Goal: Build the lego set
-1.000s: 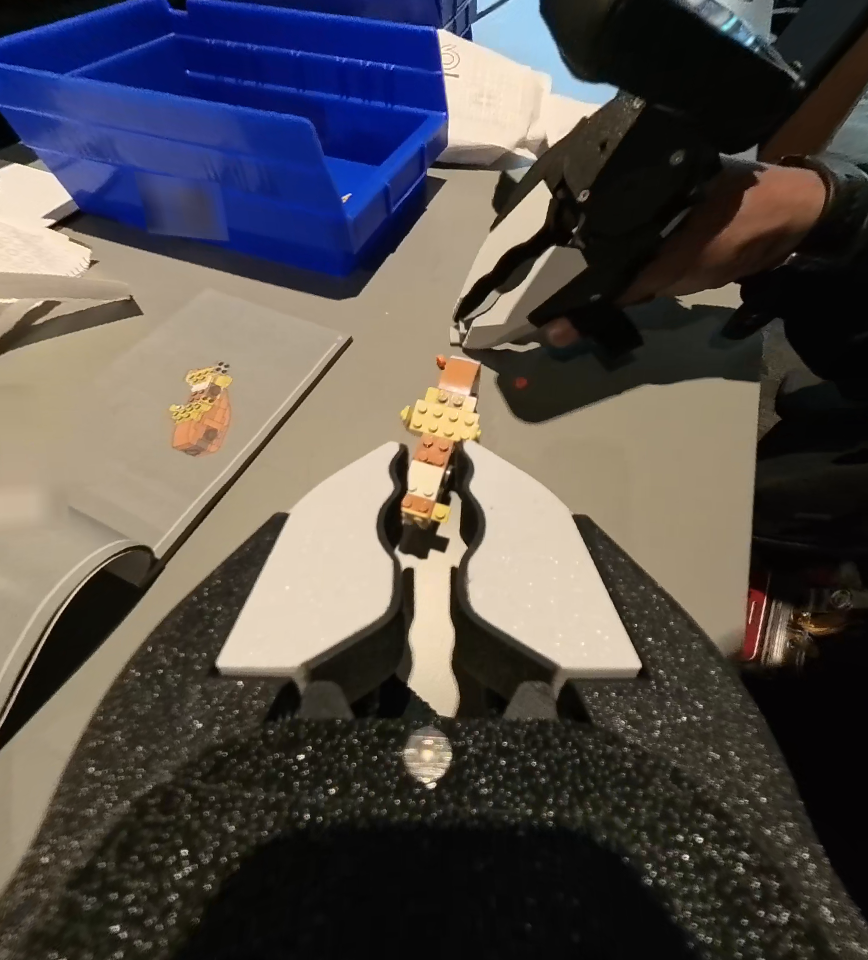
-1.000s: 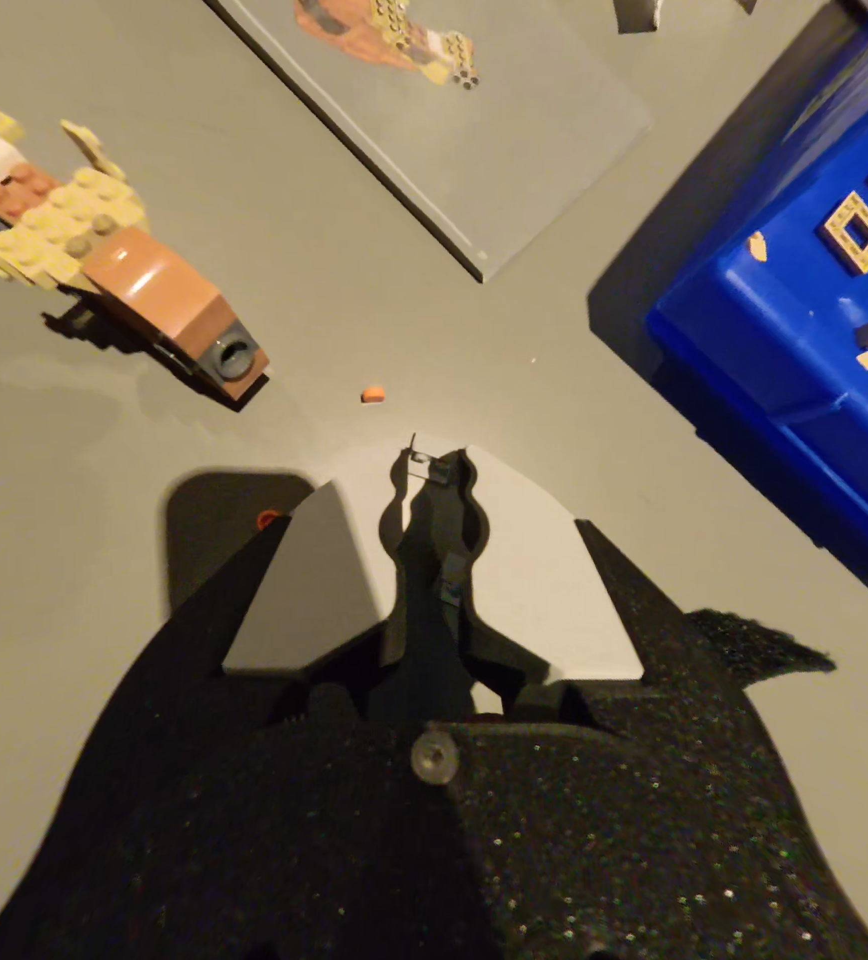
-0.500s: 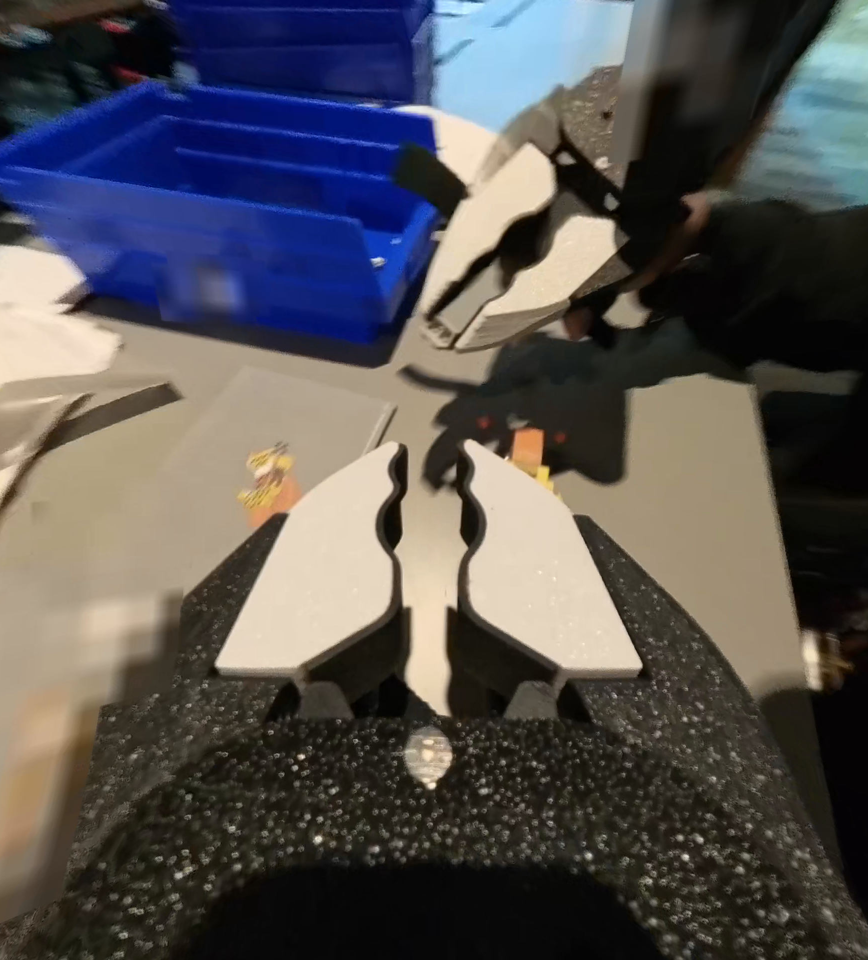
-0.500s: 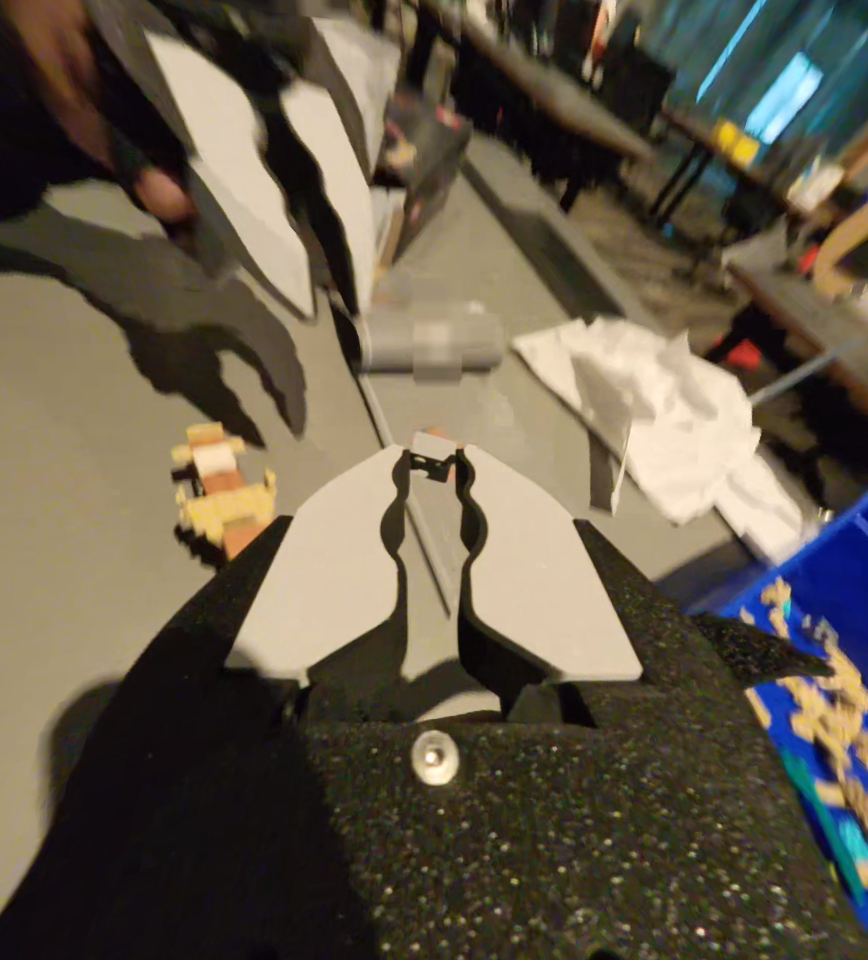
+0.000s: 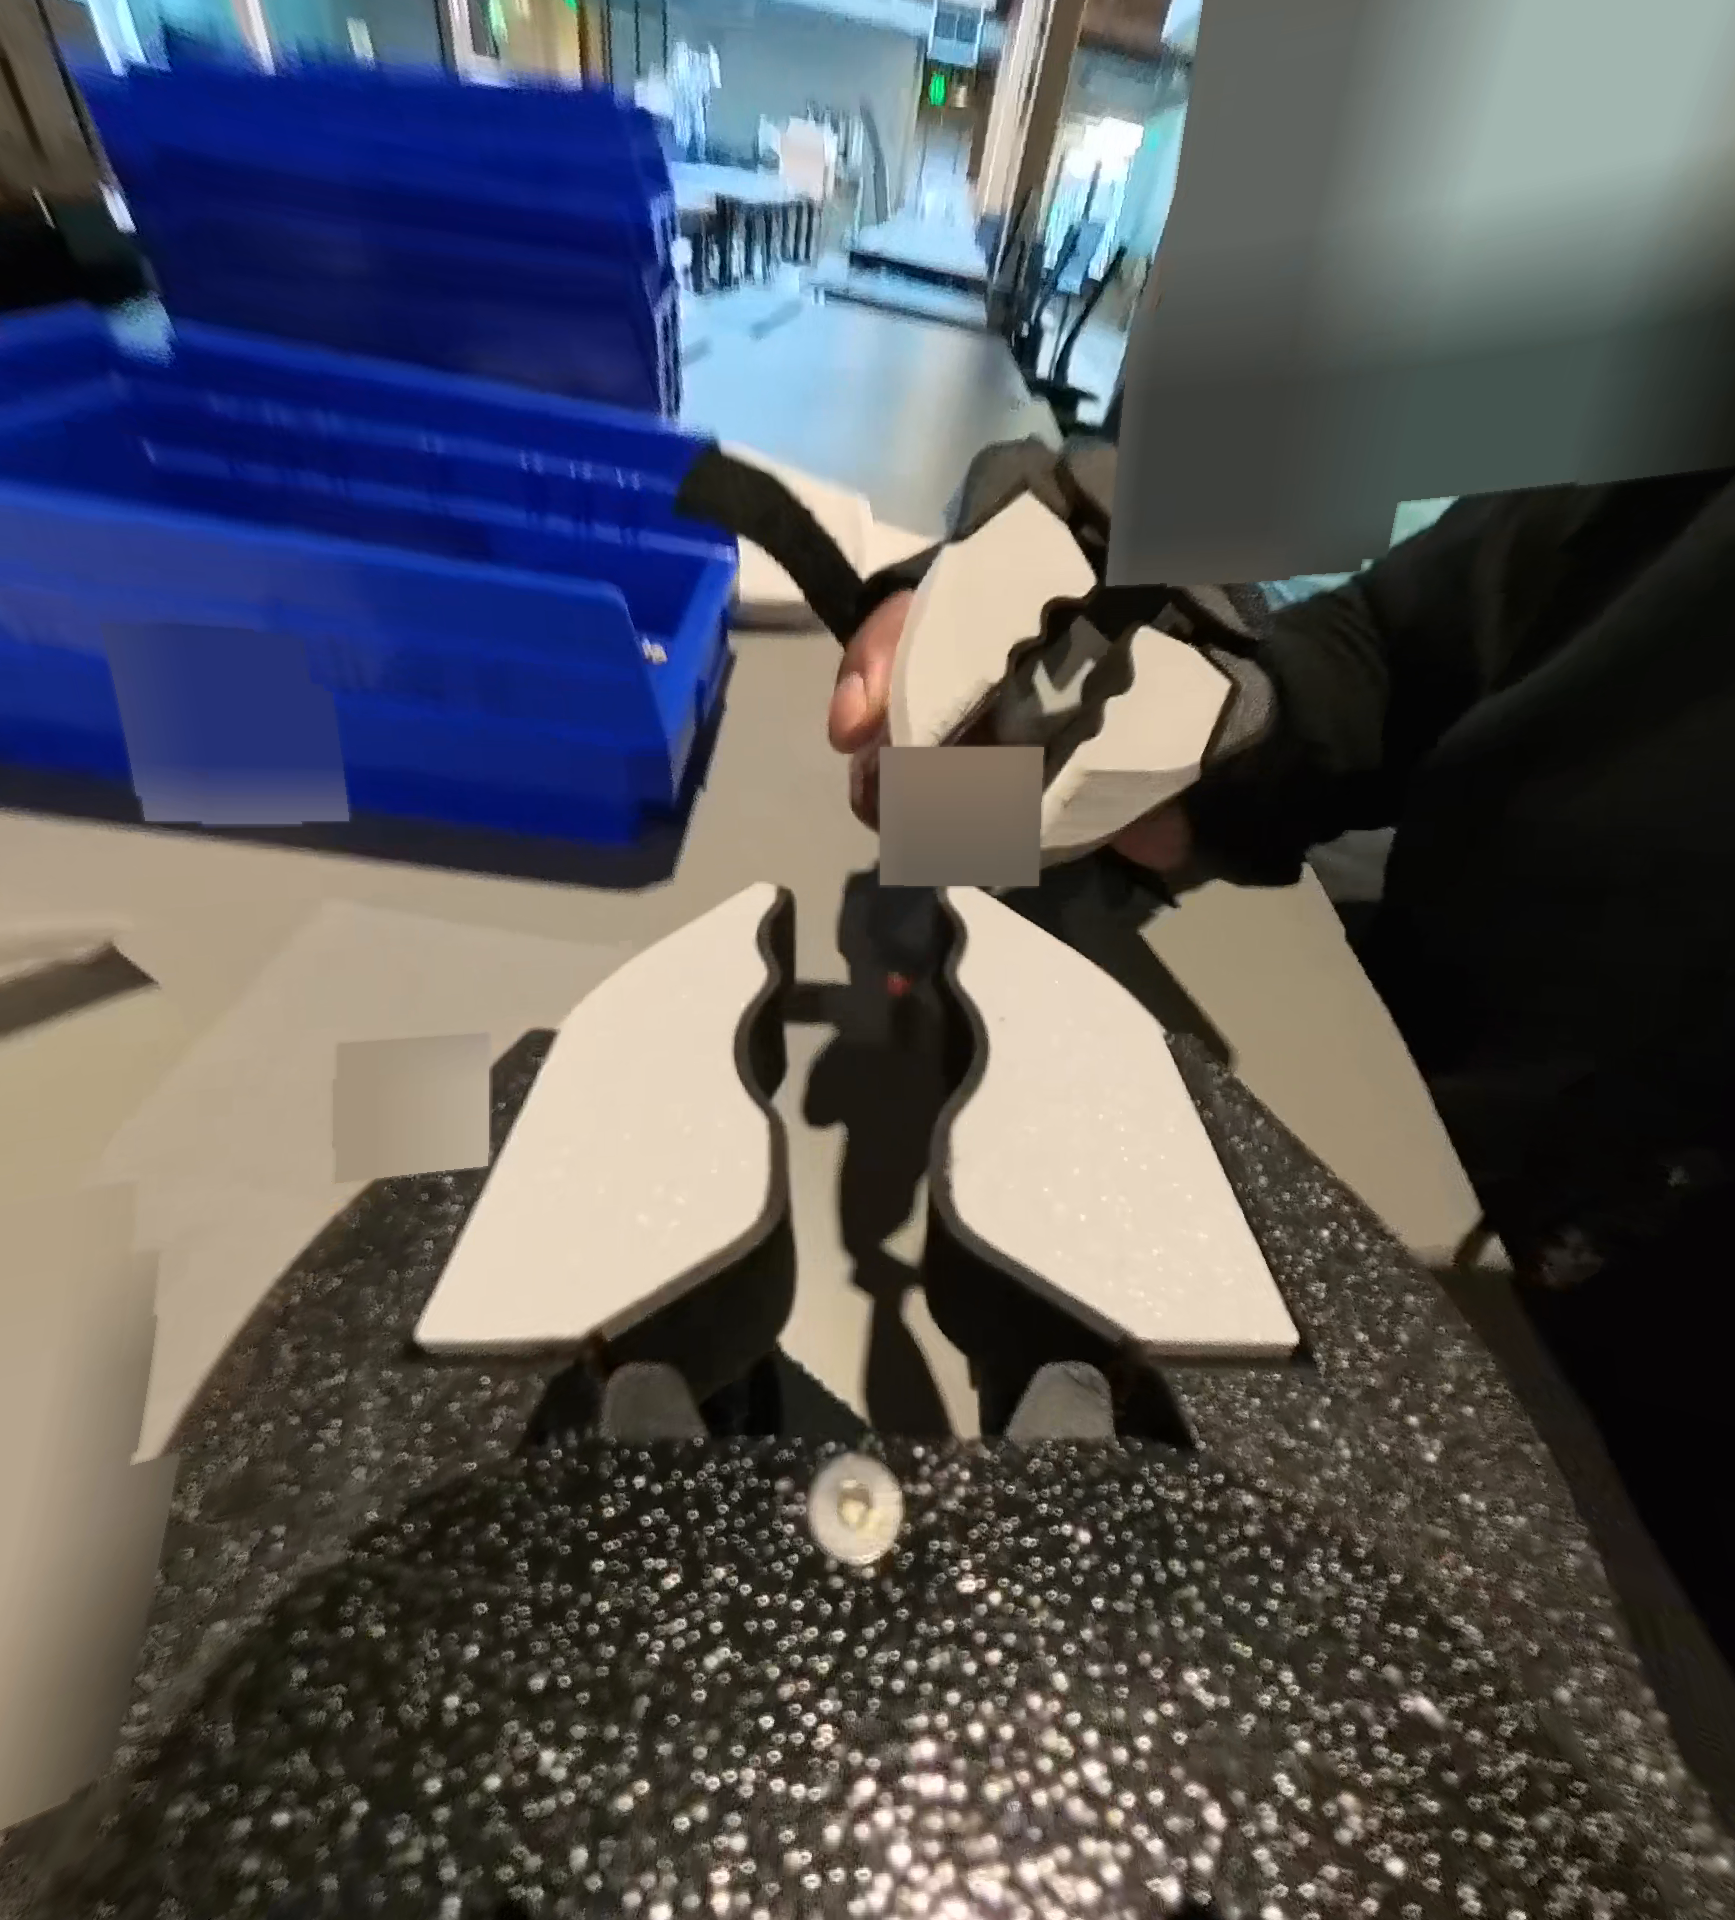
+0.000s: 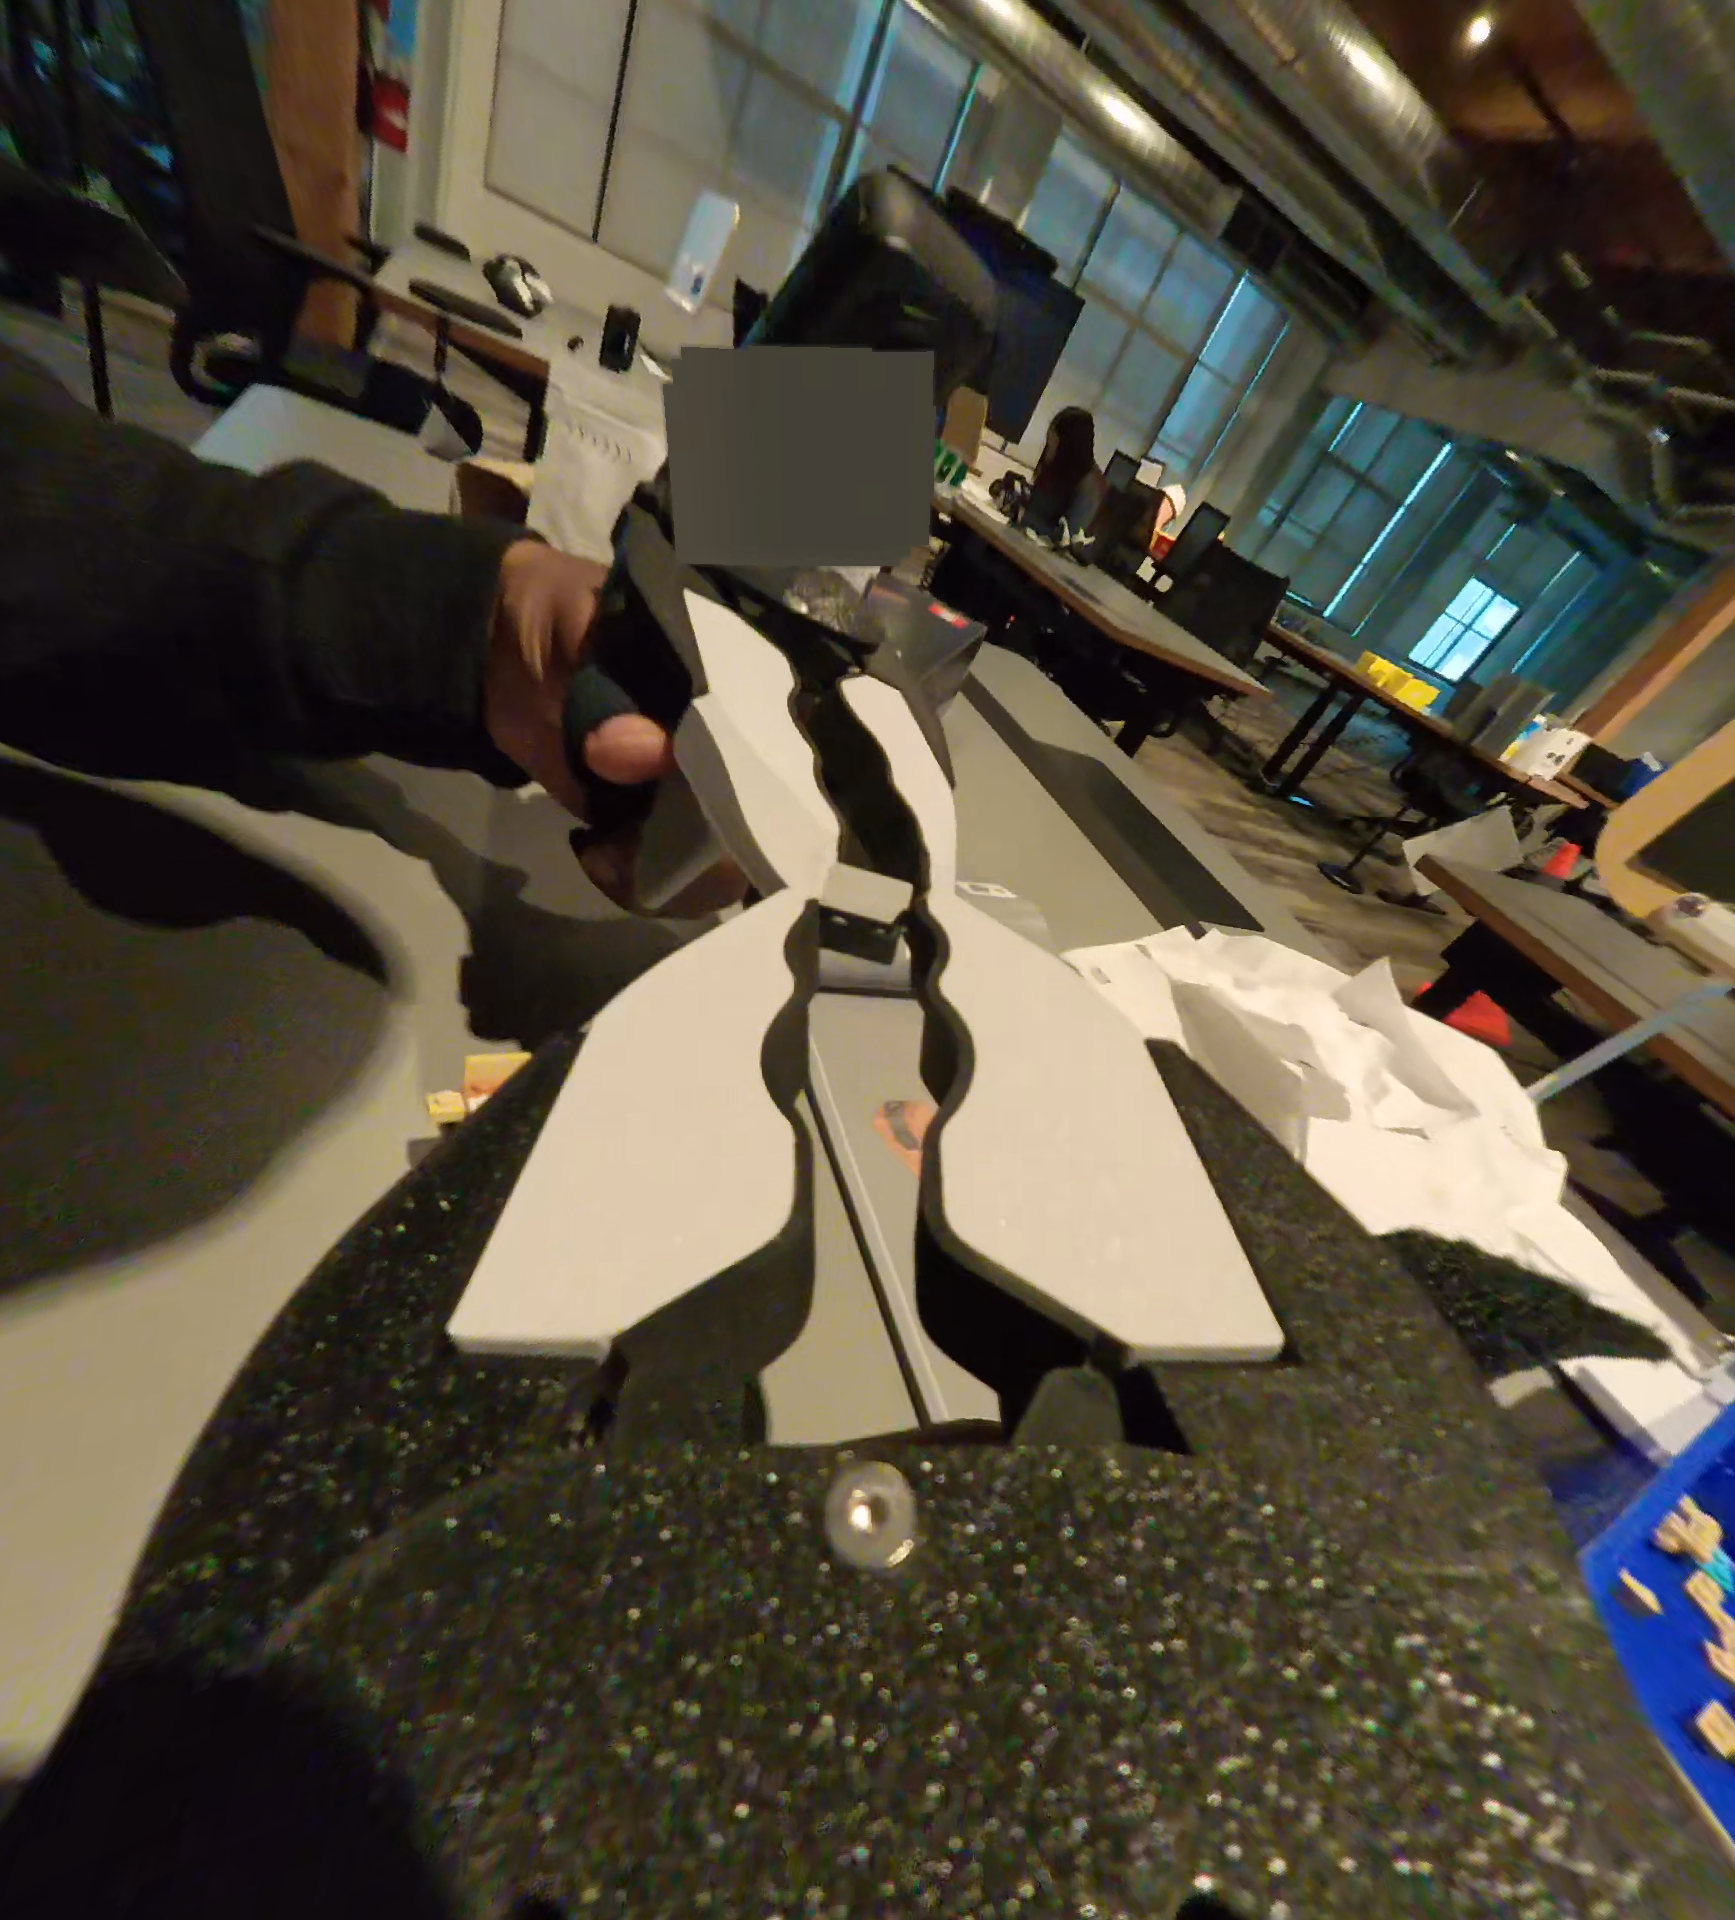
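My left gripper is open and empty, raised above the grey table. My right gripper is shut on a small dark piece held at its tips. The two grippers point at each other, tips close together. The right gripper shows in the left wrist view, held by a hand. The left gripper shows in the right wrist view, also hand-held. Tan and orange bits of the lego model lie on the table, mostly hidden behind my right gripper's left finger.
A blue bin stands at the back left; in the right wrist view a blue bin holds several tan pieces. The instruction booklet shows between the fingers. Crumpled white paper lies beyond. A small red stud sits on the table.
My left gripper let go of the lego model, which stays on the table, and rose. My right gripper lifted and tilted up from looking down, still holding the small dark piece.
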The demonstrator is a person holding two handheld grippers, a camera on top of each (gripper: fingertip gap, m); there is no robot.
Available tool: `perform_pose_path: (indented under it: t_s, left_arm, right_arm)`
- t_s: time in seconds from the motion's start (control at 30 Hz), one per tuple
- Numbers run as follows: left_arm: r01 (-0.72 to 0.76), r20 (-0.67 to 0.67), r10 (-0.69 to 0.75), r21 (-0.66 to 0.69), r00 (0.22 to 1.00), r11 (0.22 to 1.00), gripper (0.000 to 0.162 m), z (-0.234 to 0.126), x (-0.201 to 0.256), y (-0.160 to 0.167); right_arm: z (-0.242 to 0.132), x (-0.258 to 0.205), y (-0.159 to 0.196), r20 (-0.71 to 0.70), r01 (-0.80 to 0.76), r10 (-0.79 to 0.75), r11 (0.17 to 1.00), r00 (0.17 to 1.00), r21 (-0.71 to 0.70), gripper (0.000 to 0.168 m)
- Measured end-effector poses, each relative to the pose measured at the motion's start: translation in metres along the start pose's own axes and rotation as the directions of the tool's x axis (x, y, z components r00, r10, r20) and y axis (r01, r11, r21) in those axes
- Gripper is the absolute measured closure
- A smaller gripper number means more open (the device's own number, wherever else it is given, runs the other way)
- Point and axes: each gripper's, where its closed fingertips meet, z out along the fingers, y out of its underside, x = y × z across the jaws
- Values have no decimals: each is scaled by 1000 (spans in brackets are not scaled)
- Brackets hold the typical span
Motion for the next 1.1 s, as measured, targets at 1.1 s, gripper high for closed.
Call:
perform_pose_path:
  t_s: [1.1]
  left_arm:
    - [-121, 51, 123, -33, 991, 992, 139, 5, 3, 12]
  right_arm:
    - [-14, 7, 14, -91, 12, -15, 999, 996, -31, 152]
